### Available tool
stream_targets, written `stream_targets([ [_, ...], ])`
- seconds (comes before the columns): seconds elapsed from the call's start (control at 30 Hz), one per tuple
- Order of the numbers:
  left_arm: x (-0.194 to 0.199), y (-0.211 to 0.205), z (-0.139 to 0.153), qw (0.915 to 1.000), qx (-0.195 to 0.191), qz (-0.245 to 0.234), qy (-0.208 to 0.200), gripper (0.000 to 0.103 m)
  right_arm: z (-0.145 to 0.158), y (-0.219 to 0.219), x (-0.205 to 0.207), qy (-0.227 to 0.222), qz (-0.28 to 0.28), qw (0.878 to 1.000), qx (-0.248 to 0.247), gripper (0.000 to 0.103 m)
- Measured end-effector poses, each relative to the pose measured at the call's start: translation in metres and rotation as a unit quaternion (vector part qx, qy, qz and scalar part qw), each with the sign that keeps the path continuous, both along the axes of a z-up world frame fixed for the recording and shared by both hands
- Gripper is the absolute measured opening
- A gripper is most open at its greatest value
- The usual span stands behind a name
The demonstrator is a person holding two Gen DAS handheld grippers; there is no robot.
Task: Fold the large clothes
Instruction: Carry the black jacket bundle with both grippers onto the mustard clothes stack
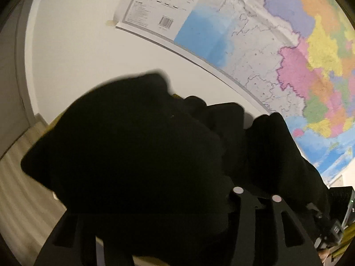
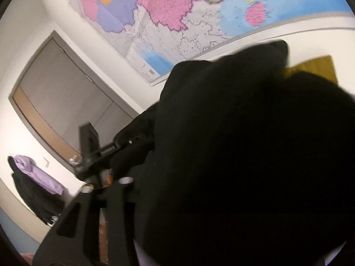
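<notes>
A large black garment (image 1: 137, 146) fills the lower half of the left wrist view, bunched over the fingers of my left gripper (image 1: 257, 194), which is shut on it and raised toward the wall. In the right wrist view the same black garment (image 2: 244, 155) covers the right and centre, draped over my right gripper (image 2: 106, 185), whose fingers stand close together, shut on the cloth. The other gripper's black body (image 2: 106, 150) shows just beyond, also wrapped in cloth. Both fingertips are mostly hidden by fabric.
A coloured wall map (image 1: 288, 55) hangs on the white wall; it also shows in the right wrist view (image 2: 177, 6). A grey door (image 2: 62, 97) stands left. A lilac garment (image 2: 37, 173) and dark clothes hang on the wall. A yellow-brown surface (image 2: 315, 66) peeks behind the cloth.
</notes>
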State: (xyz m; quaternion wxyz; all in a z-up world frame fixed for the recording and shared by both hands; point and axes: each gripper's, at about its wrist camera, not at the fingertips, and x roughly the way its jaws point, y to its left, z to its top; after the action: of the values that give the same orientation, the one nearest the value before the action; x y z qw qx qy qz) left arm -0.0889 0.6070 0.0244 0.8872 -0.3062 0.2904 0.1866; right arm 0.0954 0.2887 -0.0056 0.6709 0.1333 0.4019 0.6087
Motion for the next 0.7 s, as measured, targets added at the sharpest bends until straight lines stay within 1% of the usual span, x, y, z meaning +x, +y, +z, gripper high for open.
stream_targets([
  [0.03, -0.004, -0.001, 0.003, 0.9999, 0.011, 0.0, -0.002, 0.053, 0.004, -0.013, -0.001, -0.003, -0.005, 1.0, 0.006, 0.052],
  [0.1, -0.01, -0.004, 0.007, 0.9996, 0.026, -0.003, 0.005, 0.054, 0.01, -0.039, 0.0, -0.012, -0.016, 1.0, 0.01, 0.054],
  [0.13, -0.01, -0.005, 0.008, 0.9995, 0.028, -0.005, 0.008, 0.054, 0.012, -0.053, 0.003, -0.009, -0.026, 1.0, 0.014, 0.055],
  [0.17, 0.003, -0.002, 0.009, 0.9994, 0.032, -0.006, 0.011, 0.055, 0.013, -0.061, 0.006, -0.004, -0.034, 0.999, 0.013, 0.055],
  [0.2, 0.0, -0.003, 0.009, 0.9991, 0.038, -0.006, 0.015, 0.056, 0.012, -0.074, 0.007, 0.007, -0.045, 0.999, 0.014, 0.055],
  [0.23, 0.002, -0.004, 0.011, 0.9992, 0.038, -0.006, 0.015, 0.056, 0.011, -0.083, 0.011, 0.027, -0.055, 0.998, 0.022, 0.052],
  [0.27, 0.002, -0.002, 0.01, 0.9992, 0.037, -0.003, 0.016, 0.057, 0.012, -0.082, 0.002, 0.041, -0.057, 0.997, 0.032, 0.043],
  [0.3, 0.004, -0.004, 0.01, 0.9992, 0.036, 0.001, 0.018, 0.057, 0.013, -0.08, 0.006, 0.045, -0.058, 0.996, 0.042, 0.037],
  [0.33, 0.007, -0.005, 0.009, 0.9993, 0.032, 0.004, 0.019, 0.057, 0.017, -0.081, 0.002, 0.039, -0.059, 0.996, 0.046, 0.028],
  [0.37, 0.011, -0.004, 0.01, 0.9992, 0.034, 0.005, 0.02, 0.056, 0.023, -0.081, -0.006, 0.026, -0.058, 0.997, 0.047, 0.023],
  [0.43, 0.013, -0.003, 0.011, 0.999, 0.035, 0.013, 0.022, 0.056, 0.027, -0.091, -0.02, 0.009, -0.054, 0.996, 0.067, 0.021],
  [0.47, 0.015, -0.003, 0.009, 0.9988, 0.037, 0.017, 0.027, 0.057, 0.03, -0.097, -0.025, -0.006, -0.05, 0.996, 0.075, 0.021],
  [0.5, 0.017, -0.002, 0.007, 0.9986, 0.037, 0.019, 0.033, 0.061, 0.029, -0.102, -0.036, -0.027, -0.05, 0.995, 0.079, 0.021],
  [0.53, 0.02, -0.001, 0.003, 0.9981, 0.039, 0.021, 0.043, 0.067, 0.025, -0.105, -0.039, -0.018, -0.048, 0.996, 0.072, 0.021],
  [0.57, 0.023, -0.001, -0.002, 0.9973, 0.041, 0.024, 0.055, 0.067, 0.019, -0.103, -0.037, -0.003, -0.044, 0.997, 0.058, 0.022],
  [0.6, 0.024, -0.001, -0.004, 0.9969, 0.044, 0.023, 0.06, 0.067, 0.005, -0.104, -0.035, 0.013, -0.044, 0.998, 0.034, 0.023],
  [0.63, 0.022, -0.003, -0.002, 0.997, 0.05, 0.02, 0.056, 0.068, -0.006, -0.106, -0.033, 0.023, -0.049, 0.998, 0.018, 0.026],
  [0.67, 0.019, -0.006, 0.002, 0.9968, 0.058, 0.018, 0.051, 0.068, -0.014, -0.105, -0.032, 0.031, -0.048, 0.998, 0.014, 0.03],
  [0.7, 0.015, -0.008, 0.004, 0.9966, 0.063, 0.019, 0.05, 0.068, -0.014, -0.107, -0.032, 0.032, -0.047, 0.998, 0.009, 0.032],
])
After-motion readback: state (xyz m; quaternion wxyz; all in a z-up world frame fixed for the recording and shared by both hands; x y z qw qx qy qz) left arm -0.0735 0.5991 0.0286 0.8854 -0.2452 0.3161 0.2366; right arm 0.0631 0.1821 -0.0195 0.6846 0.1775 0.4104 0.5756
